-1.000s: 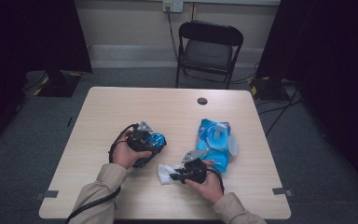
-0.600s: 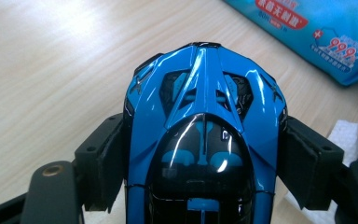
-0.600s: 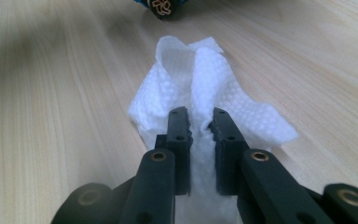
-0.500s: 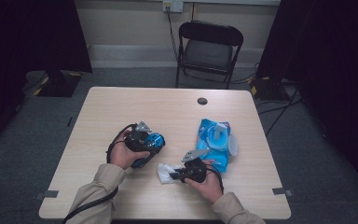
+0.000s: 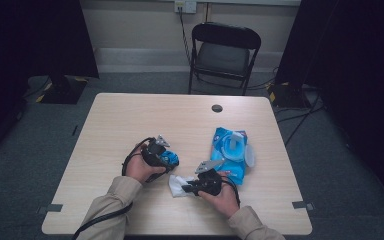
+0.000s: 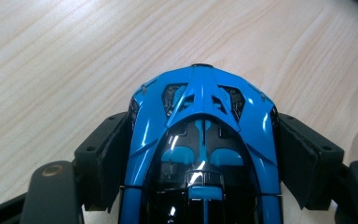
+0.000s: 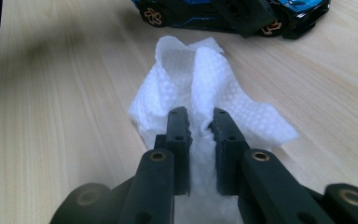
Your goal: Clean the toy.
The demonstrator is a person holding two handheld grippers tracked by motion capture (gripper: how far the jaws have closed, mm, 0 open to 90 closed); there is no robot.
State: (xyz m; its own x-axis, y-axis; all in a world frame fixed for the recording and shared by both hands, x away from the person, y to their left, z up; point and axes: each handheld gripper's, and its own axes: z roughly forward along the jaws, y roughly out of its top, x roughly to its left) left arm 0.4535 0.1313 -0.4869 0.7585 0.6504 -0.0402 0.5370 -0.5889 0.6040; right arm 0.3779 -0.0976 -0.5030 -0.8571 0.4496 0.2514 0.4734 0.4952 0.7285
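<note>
Gleaming blue toy car (image 6: 204,140) (gold wheels) clamped in left hand-held gripper (image 6: 204,154) — right hand-held gripper (image 7: 200,123) pinching white wipe (image 7: 200,88).

Two claws are counted at the lower middle of the high view: the left claw (image 5: 166,156) and the right claw (image 5: 186,188). One blue toy car (image 5: 169,158) is seen, one white wipe (image 5: 177,185), and one blue wipe packet (image 5: 228,150) right of centre. One tabletop (image 5: 130,120) is counted, with one dark round hole (image 5: 217,108) near its upper edge. One black folding chair (image 5: 223,55) is seen at the upper middle.
</note>
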